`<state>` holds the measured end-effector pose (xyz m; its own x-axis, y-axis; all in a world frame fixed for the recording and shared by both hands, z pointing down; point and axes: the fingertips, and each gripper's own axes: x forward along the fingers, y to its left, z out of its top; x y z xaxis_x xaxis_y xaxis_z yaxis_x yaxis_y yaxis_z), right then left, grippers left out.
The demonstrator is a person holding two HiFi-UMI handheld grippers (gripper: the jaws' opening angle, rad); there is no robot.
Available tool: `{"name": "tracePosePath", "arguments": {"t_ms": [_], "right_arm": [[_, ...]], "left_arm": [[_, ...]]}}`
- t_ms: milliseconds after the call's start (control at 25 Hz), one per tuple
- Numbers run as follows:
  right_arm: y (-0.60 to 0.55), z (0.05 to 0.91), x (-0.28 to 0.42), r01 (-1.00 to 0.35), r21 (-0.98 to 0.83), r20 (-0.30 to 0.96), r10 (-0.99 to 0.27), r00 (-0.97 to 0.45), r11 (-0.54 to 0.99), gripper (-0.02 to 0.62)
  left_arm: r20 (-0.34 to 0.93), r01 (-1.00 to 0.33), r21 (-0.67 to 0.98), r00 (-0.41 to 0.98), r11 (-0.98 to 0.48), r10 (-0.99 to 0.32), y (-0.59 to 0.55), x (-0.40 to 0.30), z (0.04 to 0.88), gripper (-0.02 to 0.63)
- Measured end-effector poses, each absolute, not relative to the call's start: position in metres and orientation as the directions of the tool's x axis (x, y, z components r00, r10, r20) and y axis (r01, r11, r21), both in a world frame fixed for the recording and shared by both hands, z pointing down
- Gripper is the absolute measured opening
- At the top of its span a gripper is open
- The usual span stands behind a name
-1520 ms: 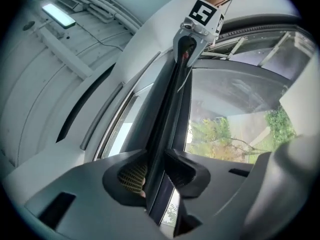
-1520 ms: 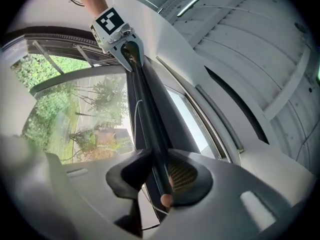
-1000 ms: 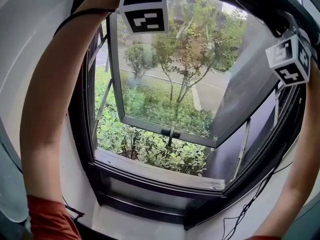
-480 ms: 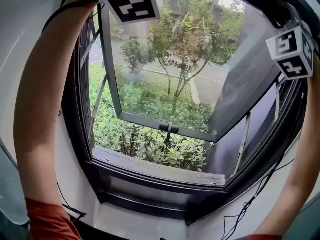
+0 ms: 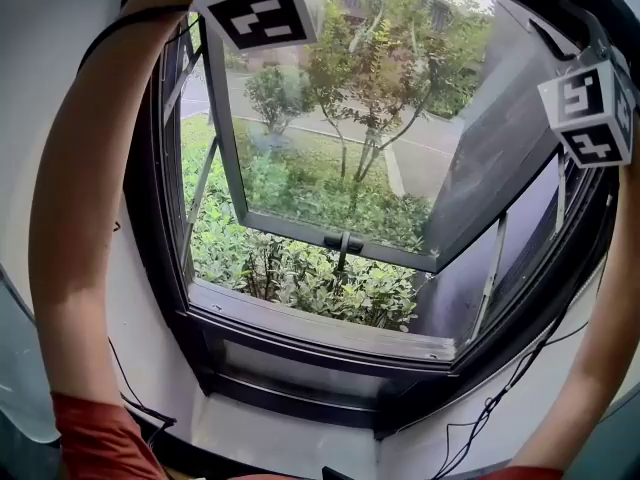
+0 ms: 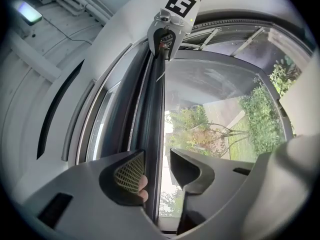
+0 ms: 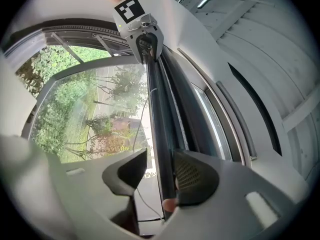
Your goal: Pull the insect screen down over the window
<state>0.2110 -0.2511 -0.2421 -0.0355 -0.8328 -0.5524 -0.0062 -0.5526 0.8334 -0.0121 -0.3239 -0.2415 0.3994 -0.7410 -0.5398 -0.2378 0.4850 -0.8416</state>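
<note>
My left claw and right claw both stand open astride the screen bar, which runs between each pair of jaws. It looks stiff, light and smooth, so I'd clamp squarely and pull evenly.

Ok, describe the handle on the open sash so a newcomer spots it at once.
Start at the dark window frame, whose glass sash is open outward over the shrubs. Follow the sash's grey bottom rail to its middle: the handle is the small black fitting, with a thin stem hanging below. Nothing else on that rail is black.
</note>
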Motion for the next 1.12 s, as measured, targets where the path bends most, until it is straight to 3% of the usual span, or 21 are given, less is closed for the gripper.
{"name": "tracePosePath", "arguments": {"t_ms": [1120], "right_arm": [[-0.255,-0.112,0.219,0.071,0.912,-0.404,-0.915,-0.012,-0.403,0.179]], "left_arm": [[-0.493,-0.201,-0.869,0.421,0.452,-0.761,-0.325,-0.014,-0.116,0.161]]}}
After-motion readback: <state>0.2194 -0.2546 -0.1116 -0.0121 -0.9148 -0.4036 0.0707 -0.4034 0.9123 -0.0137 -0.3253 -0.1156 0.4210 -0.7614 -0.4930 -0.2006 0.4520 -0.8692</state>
